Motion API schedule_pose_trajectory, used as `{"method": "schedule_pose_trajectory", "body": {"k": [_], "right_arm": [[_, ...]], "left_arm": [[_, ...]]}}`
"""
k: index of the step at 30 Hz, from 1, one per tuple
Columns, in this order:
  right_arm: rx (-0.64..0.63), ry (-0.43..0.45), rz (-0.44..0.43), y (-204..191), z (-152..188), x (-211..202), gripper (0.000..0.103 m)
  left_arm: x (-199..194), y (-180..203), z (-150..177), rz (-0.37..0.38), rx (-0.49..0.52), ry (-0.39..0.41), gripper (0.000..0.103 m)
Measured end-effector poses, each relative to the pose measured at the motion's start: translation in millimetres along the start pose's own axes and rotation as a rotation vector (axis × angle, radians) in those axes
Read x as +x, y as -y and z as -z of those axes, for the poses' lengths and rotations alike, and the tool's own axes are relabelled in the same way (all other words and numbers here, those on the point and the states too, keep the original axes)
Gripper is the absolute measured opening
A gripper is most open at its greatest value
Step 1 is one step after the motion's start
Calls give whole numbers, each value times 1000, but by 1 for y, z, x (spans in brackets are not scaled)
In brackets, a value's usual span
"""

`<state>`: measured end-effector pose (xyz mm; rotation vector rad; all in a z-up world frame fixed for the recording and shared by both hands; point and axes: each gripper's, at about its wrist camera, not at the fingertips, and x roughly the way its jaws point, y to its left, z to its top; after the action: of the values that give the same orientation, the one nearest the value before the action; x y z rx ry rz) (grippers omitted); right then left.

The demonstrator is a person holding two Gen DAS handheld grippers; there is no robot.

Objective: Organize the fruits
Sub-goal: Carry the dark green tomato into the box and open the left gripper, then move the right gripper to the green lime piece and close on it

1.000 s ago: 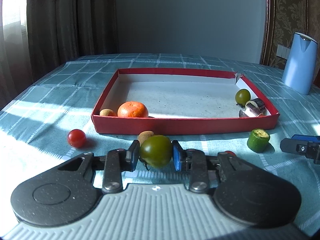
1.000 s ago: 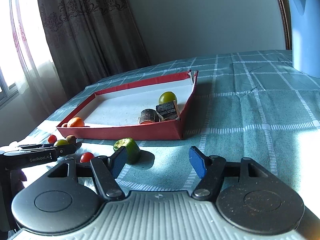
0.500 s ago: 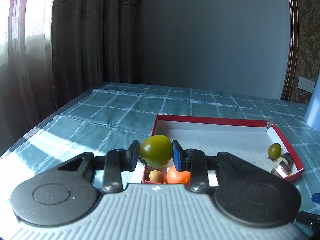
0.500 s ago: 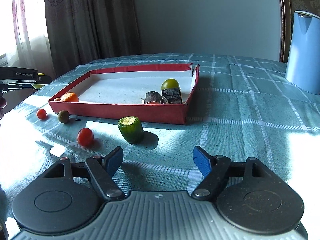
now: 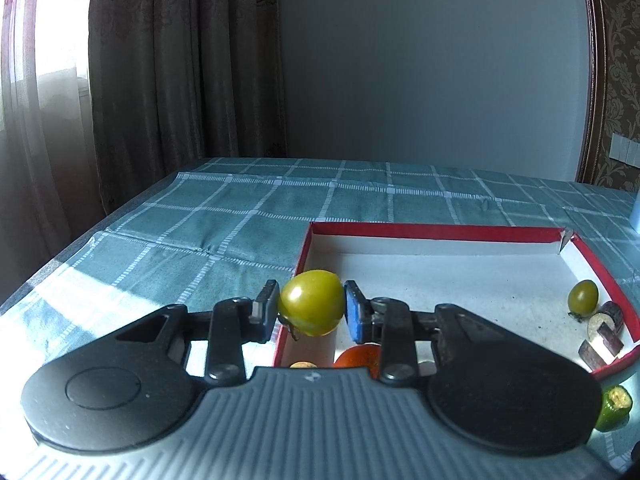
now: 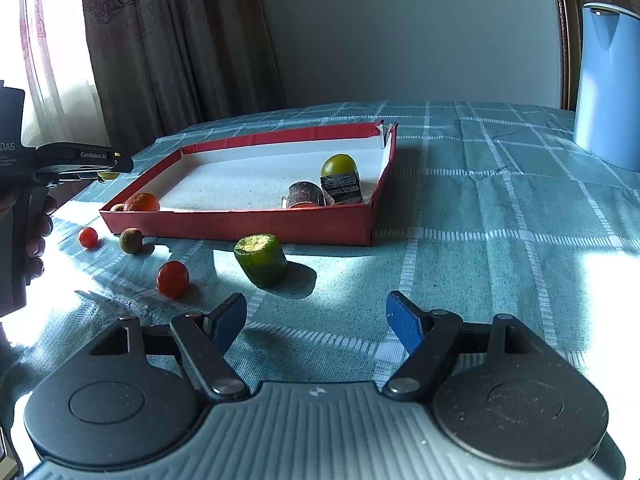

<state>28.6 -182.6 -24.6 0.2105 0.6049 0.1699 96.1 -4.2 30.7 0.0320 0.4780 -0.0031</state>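
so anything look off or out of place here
Yes. Four pieces sit on the cloth outside the red box: two red tomatoes, a brown fruit and a cut green chunk. The box's far corner looks torn open.

A home dining or living room: ahead of the grippers a table wears a teal checked tablecloth [image 5: 248,216], heavy patterned curtains [image 5: 168,72] hang left by a sunlit window, damask wallpaper [image 5: 620,80] and a blue kettle [image 6: 608,84] stand right.
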Motion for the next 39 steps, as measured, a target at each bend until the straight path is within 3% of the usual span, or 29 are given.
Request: {"method": "schedule_pose_trajectory", "body": {"k": [15, 28, 31, 34, 36, 39], "right_arm": [[15, 1, -15, 2, 0, 0, 77], [11, -2, -11, 1, -1, 1, 77], [7, -4, -10, 1, 0, 1, 78], [-4, -7, -4, -1, 0, 1, 78], [-9, -9, 0, -2, 0, 2, 78], [-11, -9, 1, -2, 0, 2, 78]], "left_arm": [[20, 4, 14, -42, 36, -36, 32], [-2, 4, 14, -30, 19, -6, 33], [-15, 3, 16, -26, 13, 7, 39], [-30, 2, 21, -29, 7, 23, 54], [-39, 2, 25, -33, 11, 37, 70], [-52, -1, 34, -46, 14, 47, 81]]}}
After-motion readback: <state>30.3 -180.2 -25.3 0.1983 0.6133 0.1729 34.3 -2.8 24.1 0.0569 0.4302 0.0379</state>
